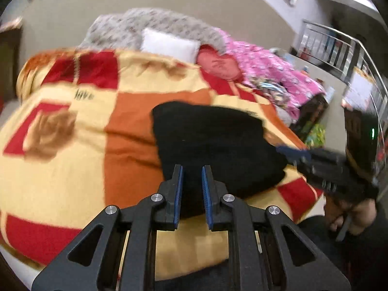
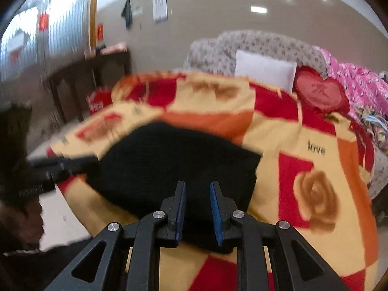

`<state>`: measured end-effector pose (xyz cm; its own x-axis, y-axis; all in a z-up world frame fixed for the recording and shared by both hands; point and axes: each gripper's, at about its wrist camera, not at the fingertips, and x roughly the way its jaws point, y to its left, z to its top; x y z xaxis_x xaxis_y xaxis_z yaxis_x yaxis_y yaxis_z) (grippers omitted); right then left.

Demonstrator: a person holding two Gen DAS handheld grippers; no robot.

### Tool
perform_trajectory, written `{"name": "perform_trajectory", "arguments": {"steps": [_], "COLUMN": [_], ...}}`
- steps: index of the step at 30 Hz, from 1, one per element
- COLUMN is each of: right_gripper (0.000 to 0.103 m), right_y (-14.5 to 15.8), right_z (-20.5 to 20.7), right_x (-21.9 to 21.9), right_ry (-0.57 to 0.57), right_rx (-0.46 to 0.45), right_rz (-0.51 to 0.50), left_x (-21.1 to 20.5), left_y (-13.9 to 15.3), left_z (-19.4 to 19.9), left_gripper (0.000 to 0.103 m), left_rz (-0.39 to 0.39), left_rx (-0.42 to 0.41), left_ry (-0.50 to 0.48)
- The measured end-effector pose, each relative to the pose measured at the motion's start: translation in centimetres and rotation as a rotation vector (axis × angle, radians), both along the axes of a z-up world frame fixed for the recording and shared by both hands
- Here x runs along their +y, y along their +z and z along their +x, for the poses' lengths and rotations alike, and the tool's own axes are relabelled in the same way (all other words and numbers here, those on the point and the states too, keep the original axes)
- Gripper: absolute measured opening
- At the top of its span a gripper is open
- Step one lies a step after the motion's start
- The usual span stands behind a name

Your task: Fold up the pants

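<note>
The black pants (image 1: 213,145) lie folded into a compact block on a red, orange and cream checked blanket (image 1: 72,145). My left gripper (image 1: 192,169) hovers just above the pants' near edge, jaws open with a narrow gap, holding nothing. My right gripper (image 2: 197,185) is also open and empty above the near edge of the pants (image 2: 174,169) on the same blanket (image 2: 315,169). In the left wrist view the right gripper (image 1: 294,154) shows blurred at the pants' right side. In the right wrist view the left gripper (image 2: 80,161) shows blurred at the pants' left edge.
At the bed's far end lie a white pillow (image 1: 168,44), a red heart cushion (image 1: 219,64), a grey patterned quilt (image 1: 155,26) and a pink quilt (image 1: 274,72). A dark wooden table (image 2: 84,82) stands left of the bed. A metal railing (image 1: 339,48) is at right.
</note>
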<state>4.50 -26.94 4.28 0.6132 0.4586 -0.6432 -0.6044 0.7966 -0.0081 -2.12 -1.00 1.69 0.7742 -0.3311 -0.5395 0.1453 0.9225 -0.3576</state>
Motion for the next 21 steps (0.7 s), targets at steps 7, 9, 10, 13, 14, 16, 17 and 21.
{"name": "perform_trajectory", "arguments": {"steps": [7, 9, 10, 13, 14, 16, 17, 21], "right_gripper": [0.019, 0.019, 0.019, 0.019, 0.019, 0.019, 0.019, 0.019], "right_y": [-2.6, -2.8, -2.8, -2.8, -2.8, -2.7, -2.8, -2.8], "right_z": [0.3, 0.1, 0.0, -0.4, -0.5, -0.6, -0.6, -0.6], "right_x": [-2.4, -2.6, -2.5, -2.2, -2.1, -2.0, -2.2, -2.3], "right_ry": [-0.056, -0.061, -0.063, -0.073, -0.076, -0.079, -0.078, -0.080], "right_rx": [0.039, 0.030, 0.024, -0.005, -0.013, -0.016, -0.014, -0.011], "right_rz": [0.077, 0.098, 0.102, 0.101, 0.095, 0.099, 0.107, 0.120], "left_x": [0.3, 0.4, 0.5, 0.6, 0.4, -0.2, -0.3, -1.7], "left_y": [-1.4, -0.1, 1.1, 2.8, 2.8, 1.5, 0.6, 0.9], "left_z": [1.9, 2.3, 2.6, 4.9, 6.2, 9.1, 10.1, 10.7], "left_gripper": [0.017, 0.017, 0.017, 0.017, 0.017, 0.017, 0.017, 0.017], "left_rz": [-0.025, -0.007, 0.000, 0.012, 0.023, 0.077, 0.098, 0.193], "left_rx": [0.091, 0.100, 0.066, 0.039, 0.063, 0.156, 0.204, 0.227], "left_ry": [-0.027, -0.034, -0.029, -0.021, -0.028, -0.012, -0.004, 0.023]}}
